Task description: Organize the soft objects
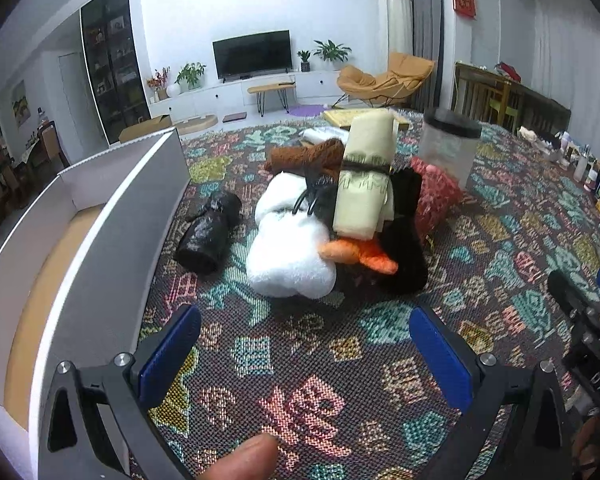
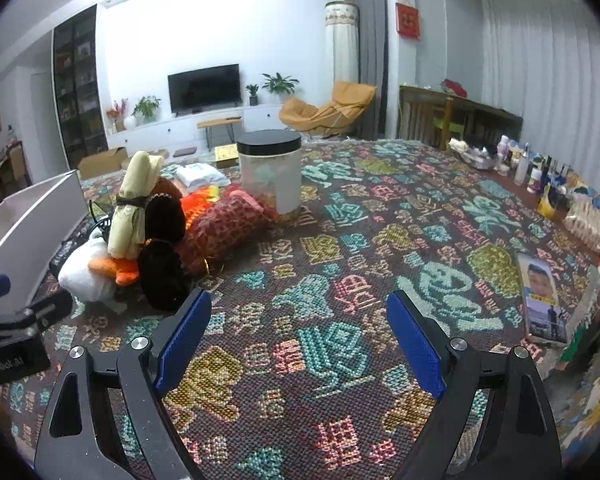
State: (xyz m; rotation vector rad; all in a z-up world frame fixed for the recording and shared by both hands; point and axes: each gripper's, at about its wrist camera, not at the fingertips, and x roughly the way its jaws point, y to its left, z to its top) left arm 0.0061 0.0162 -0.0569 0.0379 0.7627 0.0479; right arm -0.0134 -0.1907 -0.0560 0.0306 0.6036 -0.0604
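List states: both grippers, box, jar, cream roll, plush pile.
left gripper: open, empty
right gripper: open, empty
box: open top, no soft items visible inside
jar: upright, black lid on
cream roll: tied with a dark band, leaning on the pile
plush pile: heaped on the cloth, outside the box

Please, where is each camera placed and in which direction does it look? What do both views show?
Left wrist: on the left gripper, low over the tablecloth, facing the toy pile; white box at left; a fingertip shows.
Right wrist: on the right gripper, facing across the tablecloth; toy pile at left; no hand visible.
Shared: pile, jar, box, TV.
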